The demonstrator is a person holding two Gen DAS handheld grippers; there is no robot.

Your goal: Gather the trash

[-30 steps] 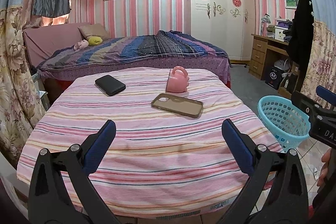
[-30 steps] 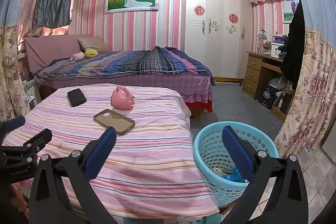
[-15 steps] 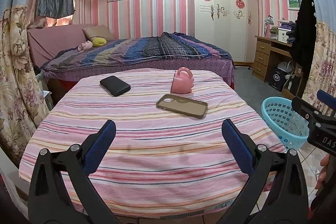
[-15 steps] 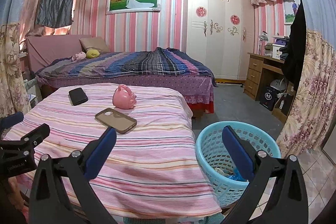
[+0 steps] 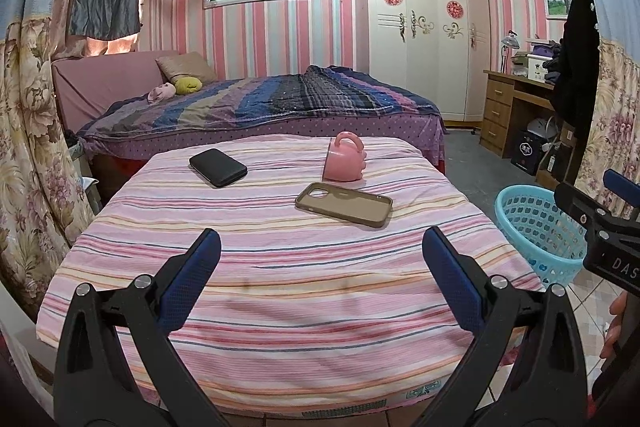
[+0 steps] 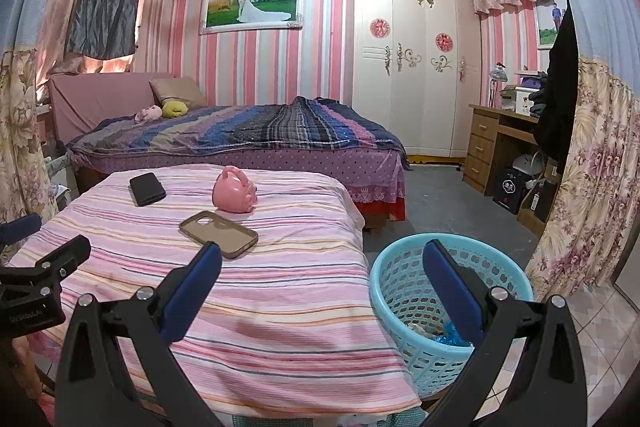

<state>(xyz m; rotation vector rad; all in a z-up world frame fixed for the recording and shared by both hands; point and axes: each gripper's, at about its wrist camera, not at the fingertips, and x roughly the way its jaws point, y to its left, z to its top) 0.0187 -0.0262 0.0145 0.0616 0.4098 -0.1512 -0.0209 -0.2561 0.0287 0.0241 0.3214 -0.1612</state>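
Both the left hand-held gripper (image 5: 320,259) and the right hand-held gripper (image 6: 320,271) were spread apart and empty. The light-blue perforated plastic basket (image 6: 404,291), lower right of the right wrist frame, held crumpled trash (image 6: 440,333) beside the pink striped tabletop (image 6: 260,291).

Black gripper (image 5: 321,250) frames, blue pads (image 5: 450,275), silver screws.

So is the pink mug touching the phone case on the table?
Apart. The left wrist view shows a strip of striped cloth between the pink mug and the phone case.
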